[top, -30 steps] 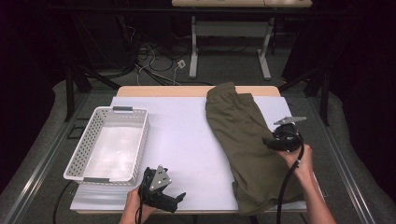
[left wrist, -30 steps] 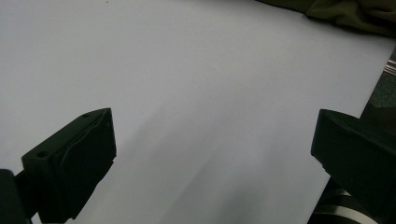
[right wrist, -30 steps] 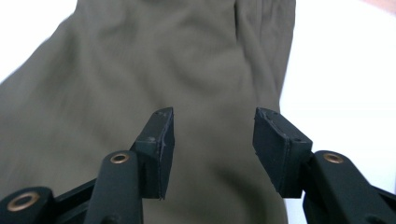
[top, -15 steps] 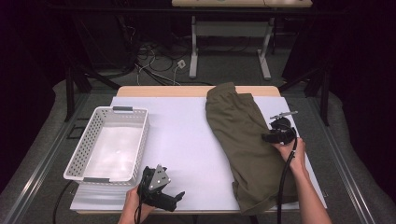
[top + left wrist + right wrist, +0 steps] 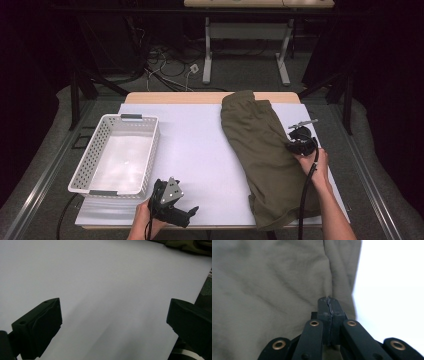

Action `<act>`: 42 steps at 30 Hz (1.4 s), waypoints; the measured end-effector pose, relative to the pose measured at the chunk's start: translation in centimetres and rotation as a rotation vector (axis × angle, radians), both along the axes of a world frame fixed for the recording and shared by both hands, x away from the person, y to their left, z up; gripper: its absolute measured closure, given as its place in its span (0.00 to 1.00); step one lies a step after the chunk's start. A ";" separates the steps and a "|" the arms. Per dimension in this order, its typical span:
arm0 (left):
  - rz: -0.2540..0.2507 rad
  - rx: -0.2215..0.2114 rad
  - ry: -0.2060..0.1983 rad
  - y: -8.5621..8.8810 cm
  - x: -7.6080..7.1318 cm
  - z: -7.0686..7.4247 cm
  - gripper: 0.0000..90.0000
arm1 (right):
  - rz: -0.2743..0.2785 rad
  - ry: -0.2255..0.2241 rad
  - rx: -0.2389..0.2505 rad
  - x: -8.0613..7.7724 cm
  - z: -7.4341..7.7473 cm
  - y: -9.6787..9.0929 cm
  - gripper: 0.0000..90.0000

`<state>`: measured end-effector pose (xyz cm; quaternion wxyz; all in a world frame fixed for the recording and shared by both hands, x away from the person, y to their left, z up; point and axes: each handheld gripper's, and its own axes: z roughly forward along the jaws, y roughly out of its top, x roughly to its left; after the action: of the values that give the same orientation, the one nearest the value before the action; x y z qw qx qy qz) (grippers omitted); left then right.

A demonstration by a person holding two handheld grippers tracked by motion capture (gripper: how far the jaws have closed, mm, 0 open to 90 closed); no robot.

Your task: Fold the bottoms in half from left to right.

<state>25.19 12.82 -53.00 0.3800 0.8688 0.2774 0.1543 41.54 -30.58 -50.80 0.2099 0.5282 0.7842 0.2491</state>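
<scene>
R gripper [image 5: 329, 302] slid inward, jaws closed on trousers [image 5: 274, 285].

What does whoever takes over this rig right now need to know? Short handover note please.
Right gripper: jaws have just closed and meet at the right edge of the olive garment; whether fabric is pinched between them cannot be told.
Left gripper: open, idle over the white mat near the front edge.
Garment lies lengthwise on the mat's right side. White basket sits at the left with nothing in it.
Done: edge reached. Left, probably: folding and putting it in the basket.
</scene>
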 end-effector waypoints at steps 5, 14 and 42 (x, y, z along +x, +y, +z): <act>0.000 -0.002 0.006 0.0 0.0 0.0 0.00 | -0.026 0.008 -0.026 -0.9 1.1 -0.8 1.00; 0.001 0.002 0.010 0.0 0.1 -0.1 0.00 | 0.019 0.022 0.033 0.9 0.0 -0.5 0.77; 0.000 0.001 0.003 -0.1 0.1 -0.2 0.00 | 0.000 0.017 0.045 2.2 -1.7 -0.5 0.88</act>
<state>25.32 12.71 -53.21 0.3791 0.8692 0.2780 0.1533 43.74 -31.08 -52.47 0.1910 0.5348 0.7802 0.2622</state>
